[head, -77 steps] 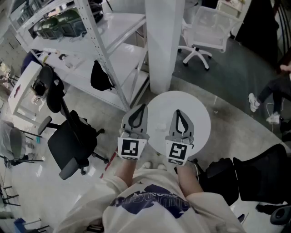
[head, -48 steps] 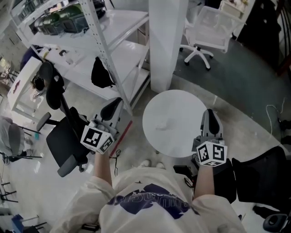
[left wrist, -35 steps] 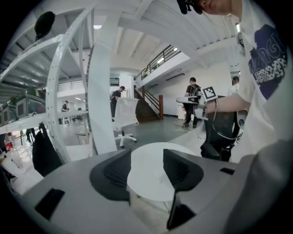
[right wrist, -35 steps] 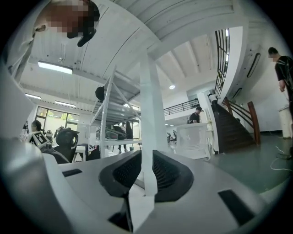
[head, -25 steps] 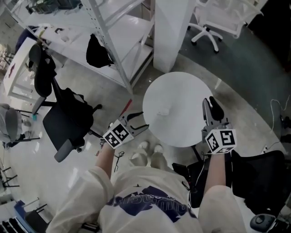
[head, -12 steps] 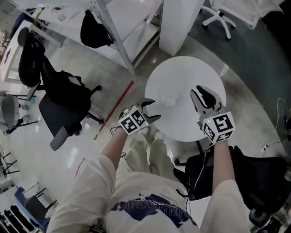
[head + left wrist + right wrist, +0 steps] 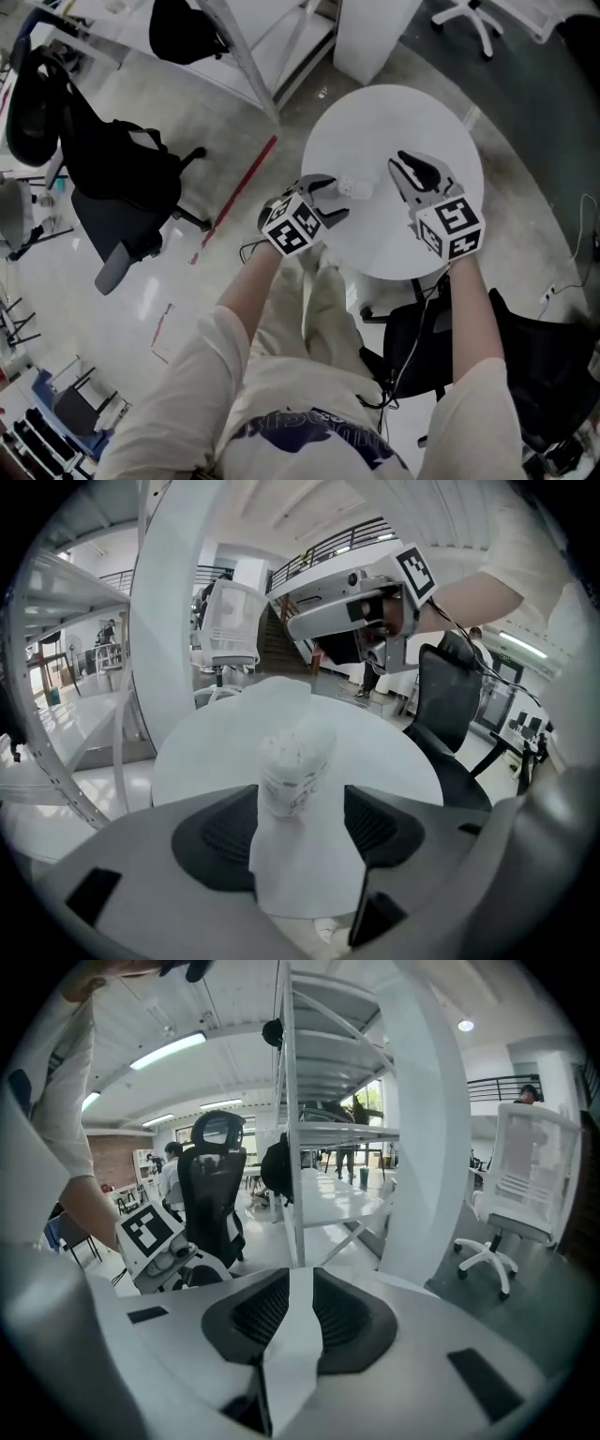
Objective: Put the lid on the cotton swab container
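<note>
Office floor, grey and glossy, carrying a round white bench (image 7: 441,122), a metal shelving rack (image 7: 246,52) behind it and a black office chair (image 7: 117,202) well off to the left. Item: cotton swab container (image 7: 354,187), small and pale, standing upright near the middle of the bench, swab heads showing through its top; no separate lid can be made out in any view. Item: left tongs (image 7: 334,199), jaws spread as wide as they go, tips just short of the container. Its own view shows the container framed in the gap, neither pad touching it. Item: right tongs (image 7: 412,172), just beside the container on the opposite side, jaws closing, a narrow gap left between the pads with only bare bench in it; nothing held. Change noted: a second ago the left tongs hung over the floor off the bench's left edge and the right tongs sat at its right rim, both well apart from the container; half a second ago they were moving inward; now both flank it, and the left jaws have widened on the way in. Reading: the approach is finished and the grasp is not yet made. The left tongs appear set to steady the container body. The lid step remains undone as far as can be judged, and the lid has yet to be located.
</note>
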`<state>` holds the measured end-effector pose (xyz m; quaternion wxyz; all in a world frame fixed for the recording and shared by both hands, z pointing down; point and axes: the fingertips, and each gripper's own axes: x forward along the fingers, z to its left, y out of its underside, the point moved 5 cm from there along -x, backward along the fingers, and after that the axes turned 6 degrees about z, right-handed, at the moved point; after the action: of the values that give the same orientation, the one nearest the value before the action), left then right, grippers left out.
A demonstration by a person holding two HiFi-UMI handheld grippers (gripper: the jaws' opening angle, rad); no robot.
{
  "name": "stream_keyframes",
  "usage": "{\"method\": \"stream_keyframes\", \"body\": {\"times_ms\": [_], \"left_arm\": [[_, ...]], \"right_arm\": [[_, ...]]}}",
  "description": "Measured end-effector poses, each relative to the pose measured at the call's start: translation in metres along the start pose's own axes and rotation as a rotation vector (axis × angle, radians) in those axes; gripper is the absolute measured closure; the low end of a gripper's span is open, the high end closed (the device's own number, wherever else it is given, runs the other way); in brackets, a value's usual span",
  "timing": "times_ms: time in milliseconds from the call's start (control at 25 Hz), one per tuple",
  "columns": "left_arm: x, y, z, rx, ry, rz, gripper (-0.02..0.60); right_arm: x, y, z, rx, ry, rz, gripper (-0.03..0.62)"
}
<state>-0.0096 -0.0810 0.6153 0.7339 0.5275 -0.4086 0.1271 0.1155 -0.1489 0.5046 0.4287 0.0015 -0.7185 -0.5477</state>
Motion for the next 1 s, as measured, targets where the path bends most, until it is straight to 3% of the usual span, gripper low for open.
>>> {"method": "stream_keyframes", "body": {"times_ms": [520,1000], "left_arm": [[0.006,-0.004,0.005,0.001,0.012,-0.021,0.319],[0.003,-0.004,0.008,-0.007,-0.005,-0.034,0.362]], "right_arm": [[0.047,0.008,-0.001,-0.063,-0.049,0.130,0.517],[0.062,0.018,0.011,-0.144,-0.124,0.258,0.542]]}}
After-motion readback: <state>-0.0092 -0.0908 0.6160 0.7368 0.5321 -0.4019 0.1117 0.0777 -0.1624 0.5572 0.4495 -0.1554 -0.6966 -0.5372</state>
